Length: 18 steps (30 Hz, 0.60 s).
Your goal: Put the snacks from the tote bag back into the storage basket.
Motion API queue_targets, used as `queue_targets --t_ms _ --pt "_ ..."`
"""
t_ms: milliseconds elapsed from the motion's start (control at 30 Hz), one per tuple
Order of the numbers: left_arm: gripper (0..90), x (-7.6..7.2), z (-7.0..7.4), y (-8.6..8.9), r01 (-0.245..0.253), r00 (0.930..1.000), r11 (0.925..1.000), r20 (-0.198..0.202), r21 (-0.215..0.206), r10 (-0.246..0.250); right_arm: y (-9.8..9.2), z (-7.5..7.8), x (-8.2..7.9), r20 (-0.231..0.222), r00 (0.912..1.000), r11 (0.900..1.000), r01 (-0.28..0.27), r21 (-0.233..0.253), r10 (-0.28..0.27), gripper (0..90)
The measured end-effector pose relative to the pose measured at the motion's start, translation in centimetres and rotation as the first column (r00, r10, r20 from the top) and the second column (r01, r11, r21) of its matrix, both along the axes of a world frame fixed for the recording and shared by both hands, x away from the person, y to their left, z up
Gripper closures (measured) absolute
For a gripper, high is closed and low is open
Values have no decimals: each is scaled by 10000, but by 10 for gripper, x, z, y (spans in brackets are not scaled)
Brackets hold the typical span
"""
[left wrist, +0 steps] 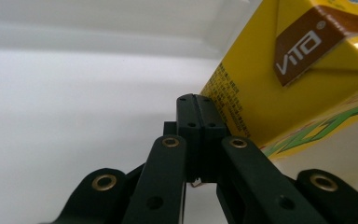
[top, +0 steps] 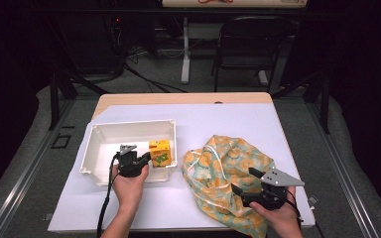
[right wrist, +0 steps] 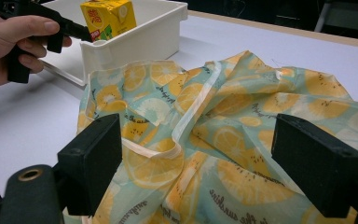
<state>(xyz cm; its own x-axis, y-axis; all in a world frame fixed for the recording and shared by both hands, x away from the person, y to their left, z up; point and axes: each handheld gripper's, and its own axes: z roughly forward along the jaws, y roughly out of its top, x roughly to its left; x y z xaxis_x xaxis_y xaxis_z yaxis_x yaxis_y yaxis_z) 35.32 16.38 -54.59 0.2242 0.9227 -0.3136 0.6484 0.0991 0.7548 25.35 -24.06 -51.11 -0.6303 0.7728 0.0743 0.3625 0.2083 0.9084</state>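
- Left gripper view: we read "VITA" in white letters on a brown panel of the yellow drink carton [left wrist: 279, 79]; small dark print runs down its side, too fine for us to read.
- We see the left hand-held gripper [left wrist: 196, 105] with its jaws pressed together and nothing between them; the tips sit just beside the carton's lower edge, and we cannot tell whether they touch it.
- High view: we find the carton [top: 159, 152] standing in the near right corner of the white bin [top: 95, 148], close to the right wall. The left hand-held gripper [top: 146, 157] reaches over the bin's near rim. The rest of the bin floor is bare.
- Right gripper view: we read cursive dark writing on the lemon-print cloth bag [right wrist: 223, 121], including "sunshine"; the remaining words are unclear.
- We see the right hand-held gripper [right wrist: 212, 158] spread wide, with the bag lying crumpled between and beyond the jaws and nothing clamped.
- High view: the bag [top: 228, 173] lies just right of the bin and hangs over the near edge of the surface [top: 238, 119]. The right hand-held gripper [top: 245, 181] is over it. The far half of the surface is open.
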Motion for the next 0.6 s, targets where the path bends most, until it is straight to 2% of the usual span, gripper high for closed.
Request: queue_targets --t_ms 300,400,467,533,600 --pt "900 3 0 -6 14 10000 10000 10 82 -15 1 0 0 -9 10000 10000 -32 -61 32 154" --pt "900 2 0 -6 55 10000 9995 49 302 -56 1 0 0 -20 10000 10000 -28 -71 28 154" --pt "838 0 0 -5 -87 9999 9984 131 563 80 1 0 0 -34 10000 10000 -20 -79 19 153" --pt "742 -1 0 -1 -87 9998 9990 191 448 78 1 0 0 -35 10000 10000 4 -76 -4 153" --pt "650 -4 1 4 15 9995 9986 316 537 -32 0 -1 0 1 10000 10000 19 -71 -19 153"
